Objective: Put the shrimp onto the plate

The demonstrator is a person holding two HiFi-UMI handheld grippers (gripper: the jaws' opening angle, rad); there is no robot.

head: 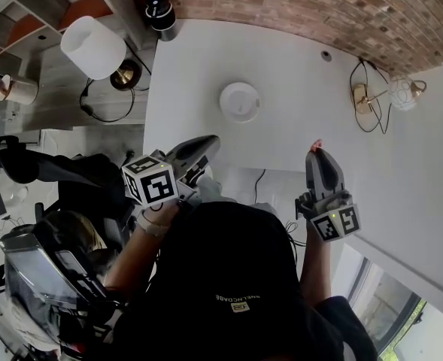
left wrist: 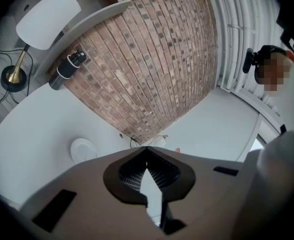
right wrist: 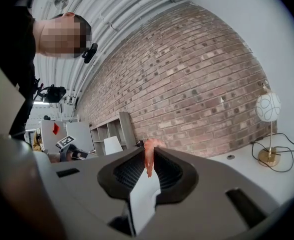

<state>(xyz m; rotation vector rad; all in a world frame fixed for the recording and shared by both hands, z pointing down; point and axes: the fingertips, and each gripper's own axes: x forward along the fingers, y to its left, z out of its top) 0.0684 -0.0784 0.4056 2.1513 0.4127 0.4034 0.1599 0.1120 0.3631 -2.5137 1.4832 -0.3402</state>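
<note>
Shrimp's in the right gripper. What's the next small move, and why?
Probably carry the right gripper forward and left toward the small round white plate: its jaws are shut on the pink shrimp, off to the plate's right, not over it.

Studio or office-type room, not a kitchen: bare brick wall (head: pixel 296 6), big white table (head: pixel 281 138), shaded lamp (head: pixel 93 46), globe lamp (head: pixel 403 92), open shelves (head: pixel 33 17).

Head cam top-down, others toward wall (left wrist: pixel 151 59).
</note>
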